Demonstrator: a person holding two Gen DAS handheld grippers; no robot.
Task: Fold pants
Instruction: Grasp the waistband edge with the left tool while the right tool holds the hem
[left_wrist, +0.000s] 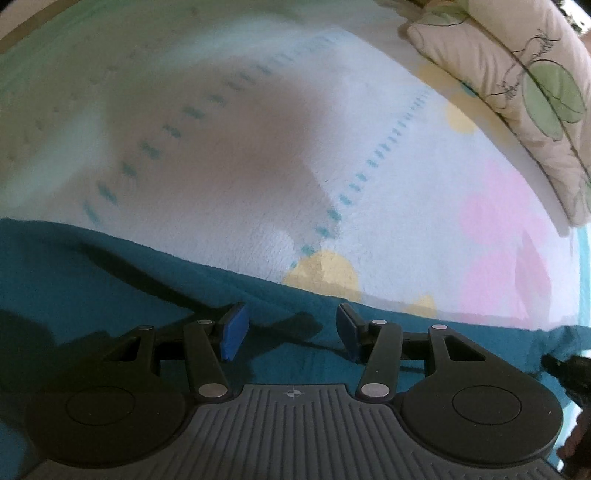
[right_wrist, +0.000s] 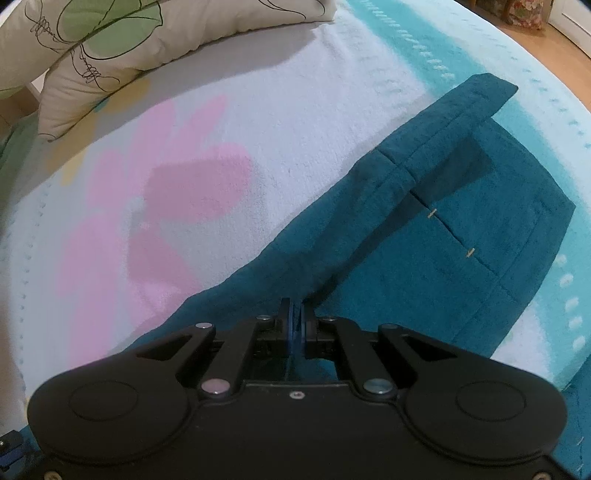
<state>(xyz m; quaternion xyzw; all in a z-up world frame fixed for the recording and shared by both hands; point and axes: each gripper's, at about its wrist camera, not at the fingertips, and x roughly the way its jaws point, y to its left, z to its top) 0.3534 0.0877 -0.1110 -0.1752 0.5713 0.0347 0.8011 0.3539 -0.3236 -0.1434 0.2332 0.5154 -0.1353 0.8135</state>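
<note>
Dim, motion-blurred, fisheye-warped; soft shadows.

— What lies ahead of the claw on the right side?

— A fleecy blanket (right_wrist: 295, 122), white with pink petal shapes and a turquoise band stitched in white dashes. Far ahead and to the left sits a cream pillow (right_wrist: 122, 55) printed with green leaves and black line drawing.

— And beyond the turquoise band?

— A strip of wooden floor (right_wrist: 554, 40) at the far right.

— The other view?

— The same blanket (left_wrist: 229, 147) ahead, with yellow spots, and the pillow (left_wrist: 517, 85) far ahead to the right.
</note>
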